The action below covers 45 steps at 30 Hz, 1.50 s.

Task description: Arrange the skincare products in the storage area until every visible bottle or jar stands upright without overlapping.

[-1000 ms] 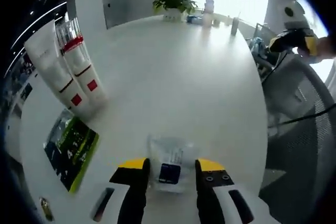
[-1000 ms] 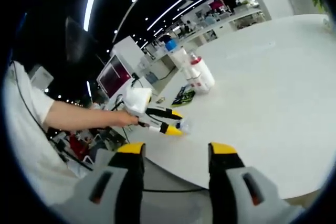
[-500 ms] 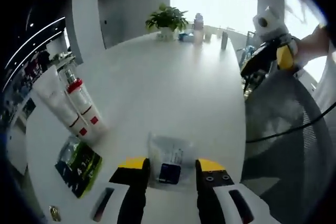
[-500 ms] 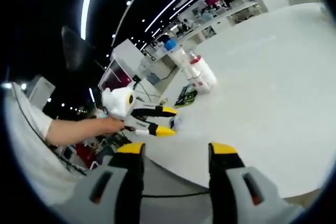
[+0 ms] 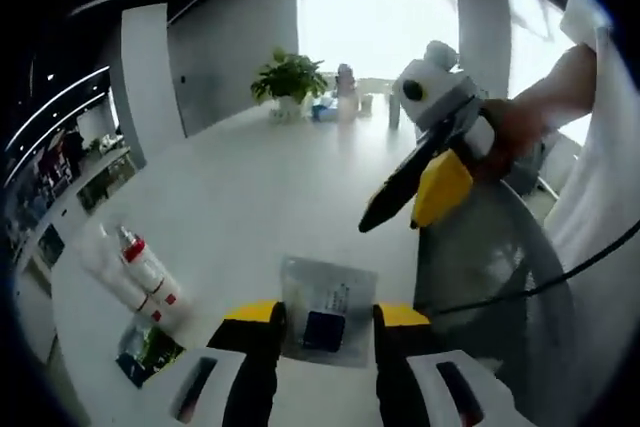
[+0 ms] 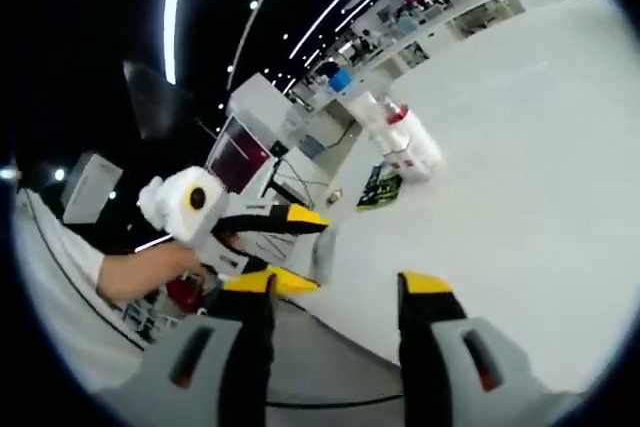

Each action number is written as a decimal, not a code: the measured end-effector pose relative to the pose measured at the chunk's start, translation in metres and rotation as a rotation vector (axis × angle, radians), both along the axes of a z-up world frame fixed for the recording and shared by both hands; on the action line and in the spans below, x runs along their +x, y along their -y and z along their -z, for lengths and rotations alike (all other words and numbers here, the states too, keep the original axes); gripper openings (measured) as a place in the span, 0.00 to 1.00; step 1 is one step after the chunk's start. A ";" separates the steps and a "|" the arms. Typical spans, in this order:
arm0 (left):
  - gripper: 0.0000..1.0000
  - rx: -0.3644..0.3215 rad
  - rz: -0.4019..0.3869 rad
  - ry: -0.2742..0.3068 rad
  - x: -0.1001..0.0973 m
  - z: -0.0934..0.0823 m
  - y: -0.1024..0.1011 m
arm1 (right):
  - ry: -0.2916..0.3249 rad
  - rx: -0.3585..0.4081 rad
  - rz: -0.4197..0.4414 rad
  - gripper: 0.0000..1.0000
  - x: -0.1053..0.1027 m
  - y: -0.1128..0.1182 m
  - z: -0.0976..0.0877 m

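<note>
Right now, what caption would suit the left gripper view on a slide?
Left gripper holds a clear sachet above the white table; the right gripper hangs nearby.

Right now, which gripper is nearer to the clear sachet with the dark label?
Left. The left gripper has the clear sachet between its jaws, apparently gripping it. The right gripper hangs in the air beyond it, apart from the sachet and empty.

A round white table (image 5: 270,177) fronts bright windows (image 5: 375,7) and a potted plant (image 5: 288,79).
</note>
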<state>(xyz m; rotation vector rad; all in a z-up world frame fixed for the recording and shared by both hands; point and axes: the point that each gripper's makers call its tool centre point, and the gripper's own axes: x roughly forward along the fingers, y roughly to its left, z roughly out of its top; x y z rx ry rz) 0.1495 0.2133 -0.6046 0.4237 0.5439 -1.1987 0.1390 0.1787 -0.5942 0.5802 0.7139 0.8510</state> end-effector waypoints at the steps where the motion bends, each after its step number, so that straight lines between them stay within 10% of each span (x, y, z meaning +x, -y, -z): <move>1: 0.38 -0.002 0.008 0.004 -0.003 -0.003 0.002 | 0.003 0.005 -0.010 0.50 -0.001 -0.002 -0.002; 11: 0.38 -0.055 0.060 0.015 -0.032 -0.027 0.030 | -0.077 0.123 -0.106 0.30 -0.020 -0.025 -0.016; 13: 0.37 -0.041 0.073 0.014 -0.038 -0.018 0.036 | -0.014 0.038 -0.133 0.04 -0.021 -0.023 -0.008; 16: 0.36 -0.013 0.065 -0.001 -0.041 -0.007 0.035 | -0.137 0.094 -0.151 0.03 -0.031 -0.029 -0.005; 24: 0.42 -0.083 -0.036 -0.032 -0.036 -0.010 0.021 | -0.098 0.097 -0.123 0.02 -0.025 -0.025 -0.004; 33: 0.39 -0.444 -0.339 -0.326 -0.014 -0.032 -0.002 | -0.086 0.263 -0.101 0.02 -0.017 -0.025 -0.031; 37: 0.24 -0.711 -0.381 -0.651 -0.023 -0.052 0.007 | -0.081 0.370 -0.032 0.02 -0.005 -0.019 -0.044; 42: 0.16 -0.677 -0.389 -0.642 -0.024 -0.045 0.013 | -0.081 0.388 -0.028 0.02 -0.002 -0.020 -0.046; 45: 0.09 -0.712 -0.431 -0.757 -0.023 -0.044 0.013 | -0.072 0.389 -0.023 0.02 0.001 -0.021 -0.046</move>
